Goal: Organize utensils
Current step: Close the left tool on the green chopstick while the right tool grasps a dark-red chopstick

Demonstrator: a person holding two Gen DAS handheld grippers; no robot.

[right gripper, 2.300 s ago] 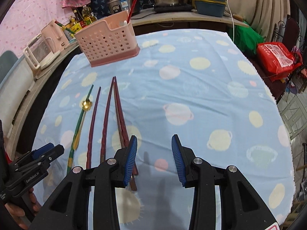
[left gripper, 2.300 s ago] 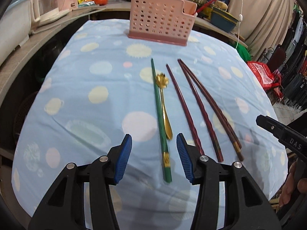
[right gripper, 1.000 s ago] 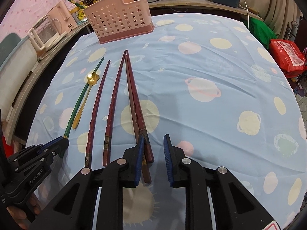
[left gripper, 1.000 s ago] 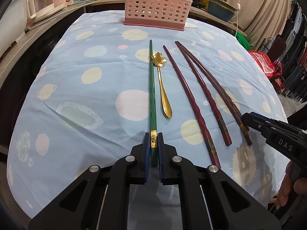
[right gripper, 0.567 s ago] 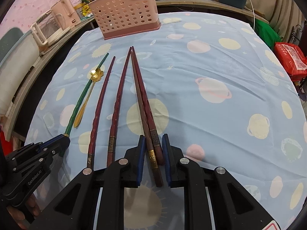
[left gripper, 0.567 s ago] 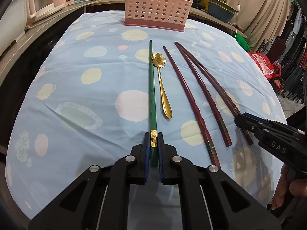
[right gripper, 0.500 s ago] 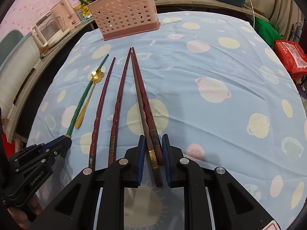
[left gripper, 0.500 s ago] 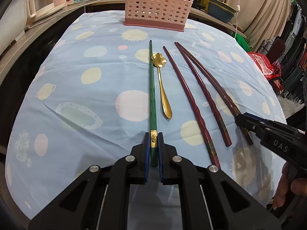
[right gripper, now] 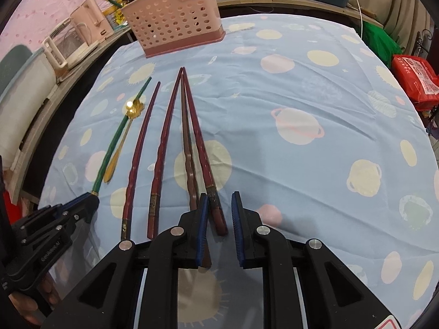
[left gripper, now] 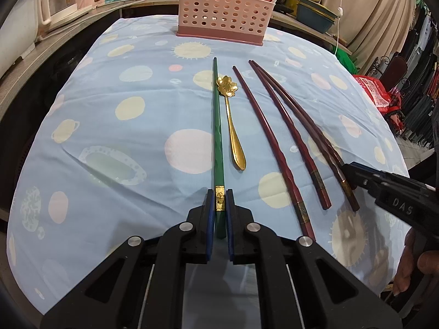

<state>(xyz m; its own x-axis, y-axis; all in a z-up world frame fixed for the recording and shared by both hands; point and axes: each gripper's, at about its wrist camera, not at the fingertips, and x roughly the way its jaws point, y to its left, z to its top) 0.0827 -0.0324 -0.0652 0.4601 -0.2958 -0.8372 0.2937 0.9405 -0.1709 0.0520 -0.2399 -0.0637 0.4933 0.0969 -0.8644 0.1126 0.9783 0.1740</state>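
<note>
Green chopstick (left gripper: 218,126): it lies flat on the blue tablecloth (left gripper: 109,126). Its thin tip points at the pink basket (left gripper: 222,8), and the gold flower spoon (left gripper: 231,126) is just beside it.
Left claw (left gripper: 219,208): it is clenched on the thick end of the green chopstick, right at the gold band.
Right claw (right gripper: 218,208): it is nearly closed around the thick ends of the pair of dark red chopsticks (right gripper: 201,150). A thin gap shows by 1 pad, so we cannot tell if it pinches them.
Other sticks: 2 more dark red chopsticks (right gripper: 137,150) lie between the spoon and the pair, and nothing touches them.
How they feel: we think the sticks are light, stiff and shiny, so they may slip or swing.
Where to hold: we would hold the thick end, because the tip is too thin to pinch well.
Pair: 2 sticks in 1 claw may roll over each other, so we would squeeze them side by side.
Basket: it stands upright at the far side, well apart from the sticks.
</note>
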